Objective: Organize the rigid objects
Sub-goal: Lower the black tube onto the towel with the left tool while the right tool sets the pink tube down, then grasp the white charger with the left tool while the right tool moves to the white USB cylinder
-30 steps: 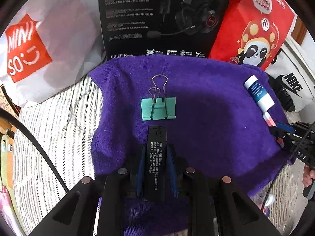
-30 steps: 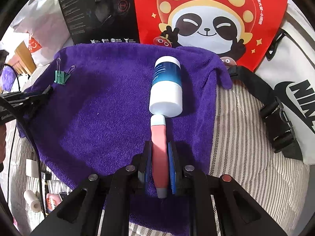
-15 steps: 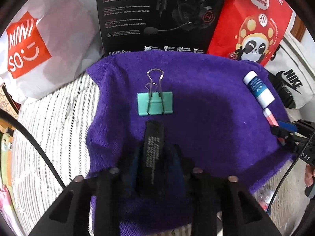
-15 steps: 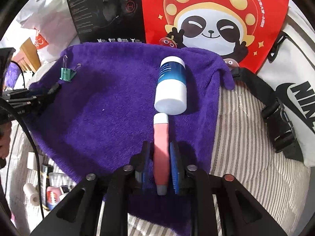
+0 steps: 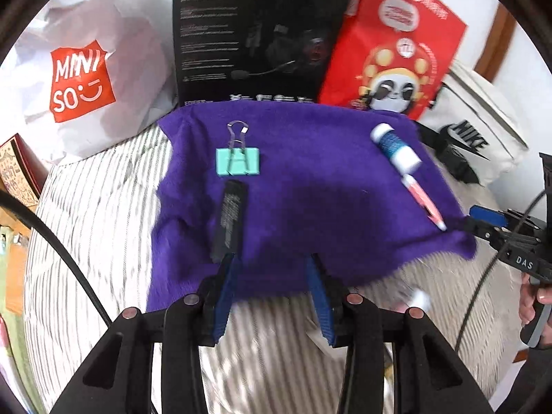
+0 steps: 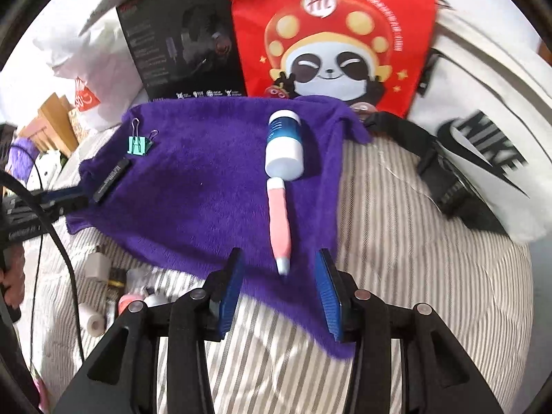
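A purple towel (image 5: pixel 310 189) (image 6: pixel 207 172) lies on the striped bedding. On it lie a green binder clip (image 5: pixel 238 160) (image 6: pixel 138 145), a black stick (image 5: pixel 229 220) (image 6: pixel 112 180), a white and blue bottle (image 5: pixel 395 148) (image 6: pixel 284 146) and a pink pen (image 5: pixel 422 201) (image 6: pixel 280 224). My left gripper (image 5: pixel 272 276) is open and empty, just behind the black stick at the towel's near edge. My right gripper (image 6: pixel 279 276) is open and empty, its jaws either side of the pen's near tip.
A Miniso bag (image 5: pixel 79 82), a black headset box (image 5: pixel 255 34), a red panda bag (image 5: pixel 396 51) (image 6: pixel 331 34) and a white Nike bag (image 6: pixel 483 120) stand behind the towel. Several small items (image 6: pixel 110 293) lie on the bedding at the right wrist view's lower left.
Both grippers have opened and pulled back. The left let go of the black stick below the clip. The right let go of the pink pen below the bottle.
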